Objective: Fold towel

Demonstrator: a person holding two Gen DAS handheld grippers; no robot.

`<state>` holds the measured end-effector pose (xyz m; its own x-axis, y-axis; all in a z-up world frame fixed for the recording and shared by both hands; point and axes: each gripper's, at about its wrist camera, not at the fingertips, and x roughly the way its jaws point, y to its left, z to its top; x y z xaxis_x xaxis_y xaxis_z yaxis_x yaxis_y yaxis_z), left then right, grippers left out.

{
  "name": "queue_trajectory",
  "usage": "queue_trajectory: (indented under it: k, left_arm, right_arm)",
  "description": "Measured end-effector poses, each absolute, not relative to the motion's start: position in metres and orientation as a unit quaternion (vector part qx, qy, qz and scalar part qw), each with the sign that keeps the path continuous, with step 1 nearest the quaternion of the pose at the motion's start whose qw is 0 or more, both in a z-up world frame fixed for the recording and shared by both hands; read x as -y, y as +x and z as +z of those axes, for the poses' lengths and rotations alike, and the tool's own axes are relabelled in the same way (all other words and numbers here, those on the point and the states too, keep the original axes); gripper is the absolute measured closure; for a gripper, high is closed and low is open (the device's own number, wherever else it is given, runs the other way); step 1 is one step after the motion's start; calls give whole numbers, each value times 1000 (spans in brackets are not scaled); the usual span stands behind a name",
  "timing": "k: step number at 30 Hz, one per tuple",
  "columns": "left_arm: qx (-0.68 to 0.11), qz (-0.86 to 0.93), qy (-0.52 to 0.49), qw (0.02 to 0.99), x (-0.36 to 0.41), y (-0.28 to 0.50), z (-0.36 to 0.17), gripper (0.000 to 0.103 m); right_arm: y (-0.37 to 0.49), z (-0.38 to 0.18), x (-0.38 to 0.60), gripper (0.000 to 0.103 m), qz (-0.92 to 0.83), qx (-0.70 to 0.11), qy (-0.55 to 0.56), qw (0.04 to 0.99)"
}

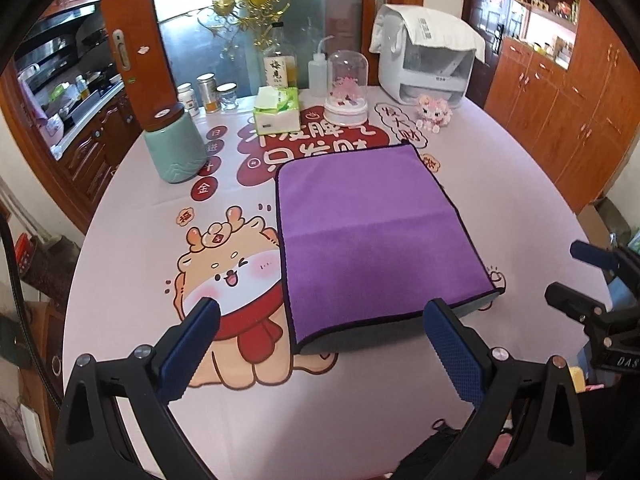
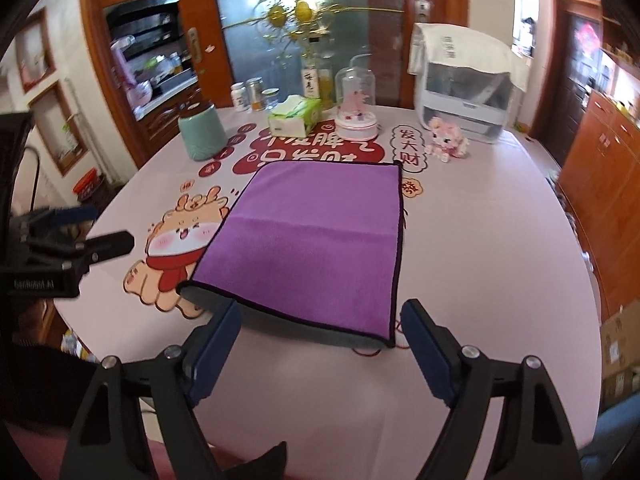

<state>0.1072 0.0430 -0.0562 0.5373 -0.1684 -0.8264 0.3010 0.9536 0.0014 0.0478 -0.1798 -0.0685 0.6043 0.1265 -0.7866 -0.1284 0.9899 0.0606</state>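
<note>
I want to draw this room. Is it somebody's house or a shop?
Most likely somebody's house, a dining room beside a kitchen. A purple towel lies on a round table with a cartoon cloth, beside a tissue pack and a snow-globe ornament. A kitchen counter shows through the doorway.

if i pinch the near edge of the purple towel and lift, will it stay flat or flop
The purple towel will probably flop: its near edge already curls up, showing a grey underside. It looks soft, thin and likely light. It may slide on the smooth tablecloth if pushed.
</note>
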Motion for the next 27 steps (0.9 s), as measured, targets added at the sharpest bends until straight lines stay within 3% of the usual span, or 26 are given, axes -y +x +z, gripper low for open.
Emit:
queue_trajectory:
  k: [12, 27]
  left_arm:
    - [-482, -189, 123, 847, -42, 132, -92, 2]
    - [-515, -220, 183, 808, -46, 154, -143, 3]
  right_arm:
    - [70, -116, 209, 22, 134, -455, -46, 879]
    - [84, -169, 219, 39, 191, -501, -76, 841]
